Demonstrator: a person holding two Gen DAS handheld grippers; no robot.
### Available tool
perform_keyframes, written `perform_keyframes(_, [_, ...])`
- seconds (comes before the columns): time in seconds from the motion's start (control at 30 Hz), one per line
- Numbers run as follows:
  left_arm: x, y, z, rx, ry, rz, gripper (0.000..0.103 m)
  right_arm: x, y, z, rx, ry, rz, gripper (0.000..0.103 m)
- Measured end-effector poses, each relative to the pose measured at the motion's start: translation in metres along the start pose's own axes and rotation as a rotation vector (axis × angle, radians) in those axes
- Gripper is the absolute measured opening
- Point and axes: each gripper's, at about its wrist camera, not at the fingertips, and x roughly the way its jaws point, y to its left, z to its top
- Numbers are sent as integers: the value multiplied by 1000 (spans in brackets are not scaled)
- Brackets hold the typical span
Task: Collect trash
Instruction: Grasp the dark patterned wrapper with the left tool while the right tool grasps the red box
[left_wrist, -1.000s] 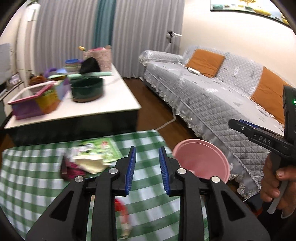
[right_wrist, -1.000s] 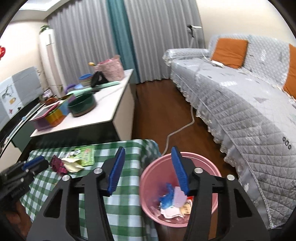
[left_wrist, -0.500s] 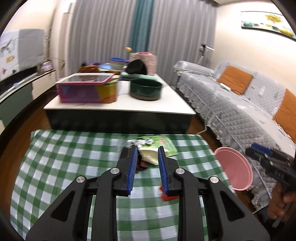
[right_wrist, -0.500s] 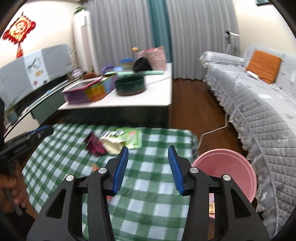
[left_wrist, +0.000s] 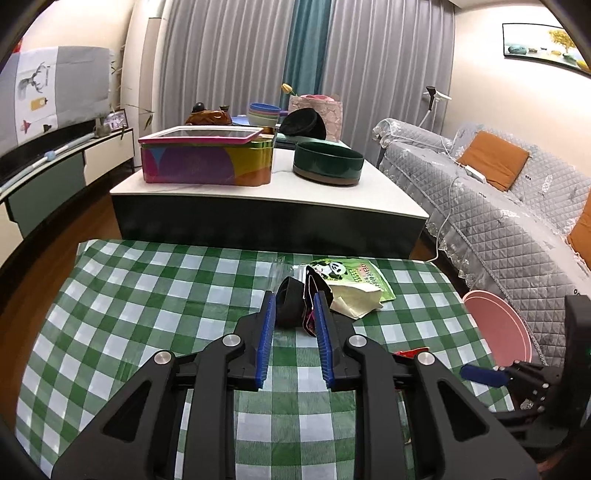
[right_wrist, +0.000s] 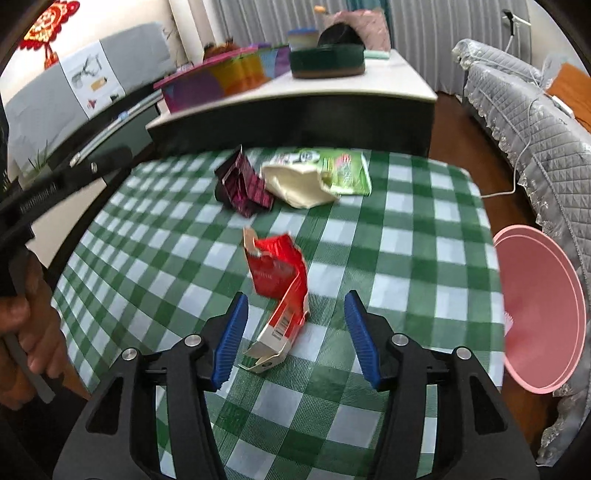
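Torn red carton (right_wrist: 279, 273): a flattened paperboard pack with a ragged far edge, a white barcode panel and an open flap at its near end, lying on the near centre of the counter (right_wrist: 424, 236), which is covered in glossy green-and-white checked cloth. Right tongs (right_wrist: 291, 334): spread wide, holding nothing, their blue ribbed pads flanking the near end of the carton without touching it.

Dark crumpled wrapper (left_wrist: 295, 302): black outside with a magenta patterned face, folded into a stiff tent shape, lying at the far centre of the counter. Left tongs (left_wrist: 293, 321): part open, the two blue pads on either side of the wrapper's near end; whether they touch it cannot be told.

Just right of the wrapper lie a cream paper bag (left_wrist: 352, 299), soft and creased, and beneath it a flat green packet (left_wrist: 356, 273) printed with a panda. A round pink plastic bin (right_wrist: 543, 310) stands off the counter's right edge.

Compared with half a second ago, both tongs are lower and nearer the trash, and the right tongs are spread wider.
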Motion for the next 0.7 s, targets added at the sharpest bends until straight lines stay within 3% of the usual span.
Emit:
perform_keyframes(0.07, [5,0,-1,0,-1,-5,21,6,1,-2,-5,18,-4,53])
perform_keyframes(0.17, [13,-1,-3,-1,0,-13,21,8,-2,-1,-1,27,9,40])
perform_keyframes(0.23, [20,-3,-3,0,4,-16,21,5,-7,1,3,25,15,22])
perform_keyframes(0.33, [31,-5,-4,-7,10,-20,21,5,-13,4,13,27,16,7])
perform_keyframes(0.53, [55,-12,-4,-29,28,-31,24,-5,-25,11,23,-12,-32,5])
perform_keyframes(0.6, [65,-15,-5,-33,37,-25,39,-7,-33,13,34,-17,-60,5])
perform_keyframes(0.7, [79,-20,-7,-39,56,-14,42,-7,-50,15,69,-21,-85,5])
